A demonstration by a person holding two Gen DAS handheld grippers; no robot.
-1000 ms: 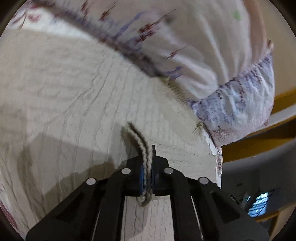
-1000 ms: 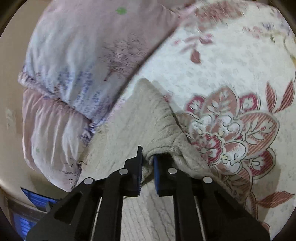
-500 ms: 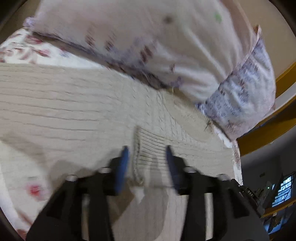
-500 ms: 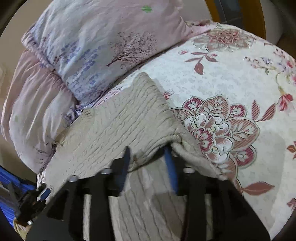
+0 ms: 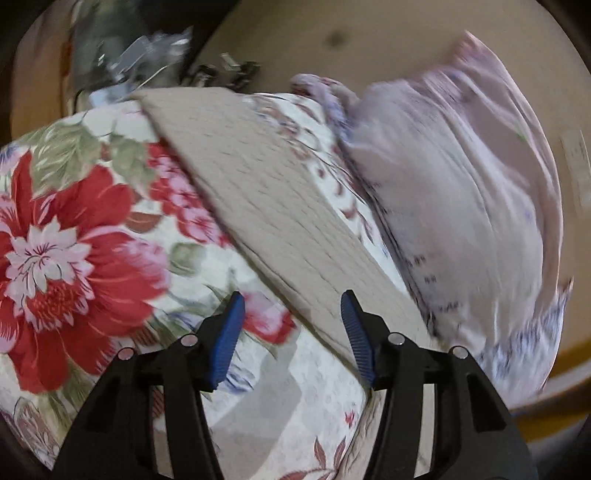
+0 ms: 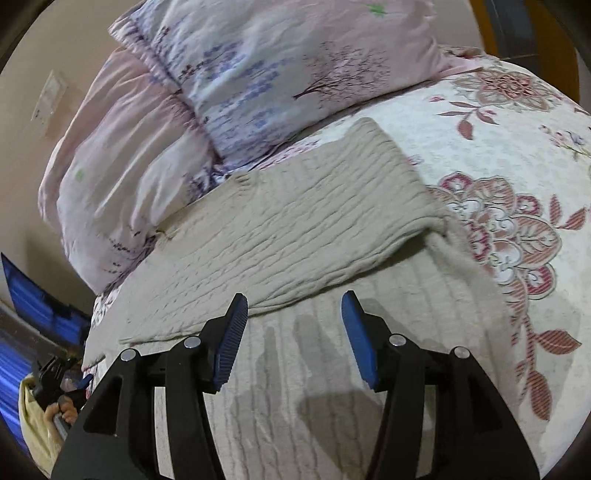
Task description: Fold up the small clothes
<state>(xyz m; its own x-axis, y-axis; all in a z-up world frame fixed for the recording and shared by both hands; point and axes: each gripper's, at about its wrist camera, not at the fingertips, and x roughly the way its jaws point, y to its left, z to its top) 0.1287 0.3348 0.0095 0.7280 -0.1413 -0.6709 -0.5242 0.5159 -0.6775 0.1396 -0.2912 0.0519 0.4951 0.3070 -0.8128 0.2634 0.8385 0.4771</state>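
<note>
A beige cable-knit garment (image 6: pixel 295 229) lies on the flowered bedspread (image 6: pixel 517 155), its far part folded over toward me so a doubled edge runs across just beyond my right gripper (image 6: pixel 293 310). That gripper is open and empty, a little above the lower layer. In the left wrist view the same garment (image 5: pixel 273 206) is a long flat band running from the upper left to the right fingertip. My left gripper (image 5: pixel 293 308) is open and empty, over the garment's near edge and the bedspread (image 5: pixel 74 236).
Two pale lilac printed pillows (image 6: pixel 229 85) lie against the garment's far side; they also show in the left wrist view (image 5: pixel 461 192). A beige wall (image 5: pixel 369 33) and clutter (image 5: pixel 147 62) lie past the bed's end. The bed edge drops at left (image 6: pixel 74 332).
Both grippers were shut on the garment's edge one second ago; both have opened and let it go. The folded layer now lies flat. The left gripper has swung left and pulled back.
</note>
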